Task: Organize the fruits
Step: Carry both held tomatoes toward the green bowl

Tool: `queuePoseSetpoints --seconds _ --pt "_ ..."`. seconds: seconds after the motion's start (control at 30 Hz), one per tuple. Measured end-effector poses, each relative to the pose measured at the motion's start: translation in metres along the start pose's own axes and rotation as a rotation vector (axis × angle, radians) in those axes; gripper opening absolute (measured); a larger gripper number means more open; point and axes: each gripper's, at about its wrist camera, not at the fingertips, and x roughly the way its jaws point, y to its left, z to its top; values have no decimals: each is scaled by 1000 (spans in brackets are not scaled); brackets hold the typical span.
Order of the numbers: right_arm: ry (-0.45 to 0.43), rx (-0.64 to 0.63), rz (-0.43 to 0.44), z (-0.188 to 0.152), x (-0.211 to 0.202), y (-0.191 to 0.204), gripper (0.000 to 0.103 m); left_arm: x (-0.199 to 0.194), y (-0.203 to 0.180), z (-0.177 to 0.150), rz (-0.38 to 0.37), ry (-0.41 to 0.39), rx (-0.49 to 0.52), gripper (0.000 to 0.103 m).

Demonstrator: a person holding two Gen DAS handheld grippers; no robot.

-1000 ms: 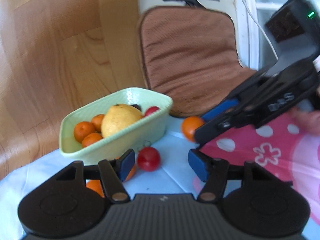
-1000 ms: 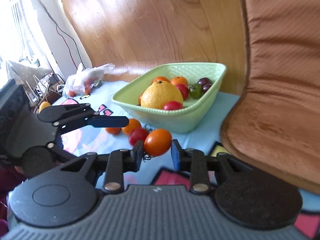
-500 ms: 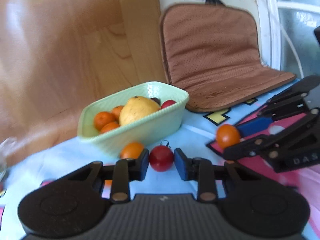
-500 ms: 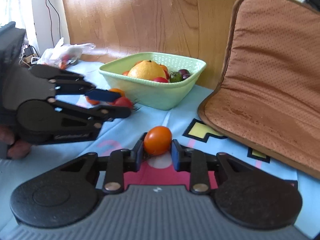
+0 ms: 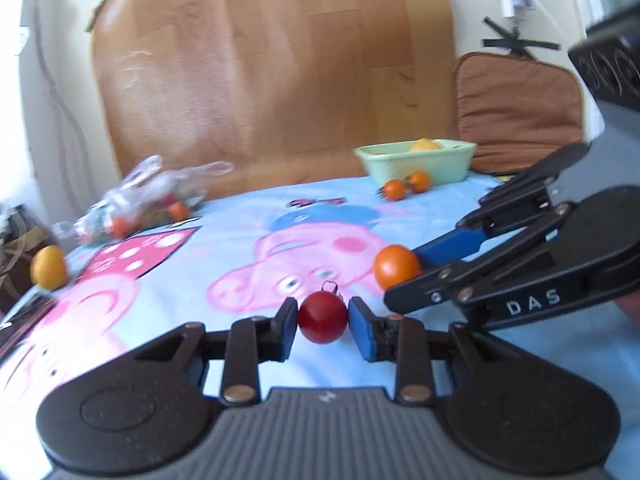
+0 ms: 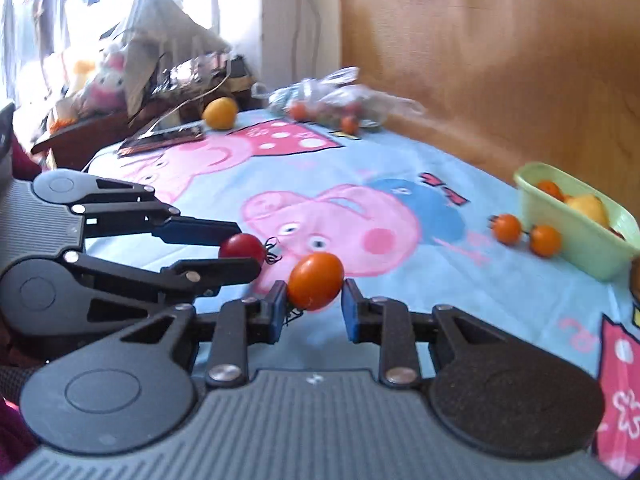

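My left gripper [image 5: 323, 322] is shut on a red cherry tomato [image 5: 322, 319] and holds it above the cartoon tablecloth. My right gripper [image 6: 314, 304] is shut on an orange tomato [image 6: 316, 287]. In the left wrist view the right gripper [image 5: 404, 276] with its orange tomato [image 5: 396, 266] is just to the right. In the right wrist view the left gripper [image 6: 244, 250] with the red tomato [image 6: 241, 246] is just to the left. A pale green bowl [image 5: 416, 166] of fruit stands far back; it also shows in the right wrist view [image 6: 576, 236].
Two orange tomatoes [image 6: 526, 234] lie beside the bowl. A clear plastic bag [image 5: 148, 196] of fruit and a yellow fruit [image 5: 49, 267] lie at the table's far left. A wooden panel [image 5: 272, 80] and a brown cushion [image 5: 520, 112] stand behind. Clutter [image 6: 160, 76] sits past the table's edge.
Both grippers have pulled back far from the green bowl, each carrying its tomato. The bowl now looks small and distant. Both stay shut on their fruit.
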Motion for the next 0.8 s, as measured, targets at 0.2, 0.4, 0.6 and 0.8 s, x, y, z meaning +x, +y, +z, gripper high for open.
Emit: queuePoseSetpoints --seconds 0.2,0.4,0.6,0.8 --pt "69 -31 -52 -2 11 15 33 -1 0 -17 -2 4 -15 31" --pt "76 -22 -107 0 9 25 34 -5 0 -20 -15 -19 -31 49" --pt "60 -26 -146 1 8 30 43 -7 2 -20 -32 -29 -41 49" --pt "27 -36 -171 6 6 33 44 -9 2 -17 -35 -44 -25 48"
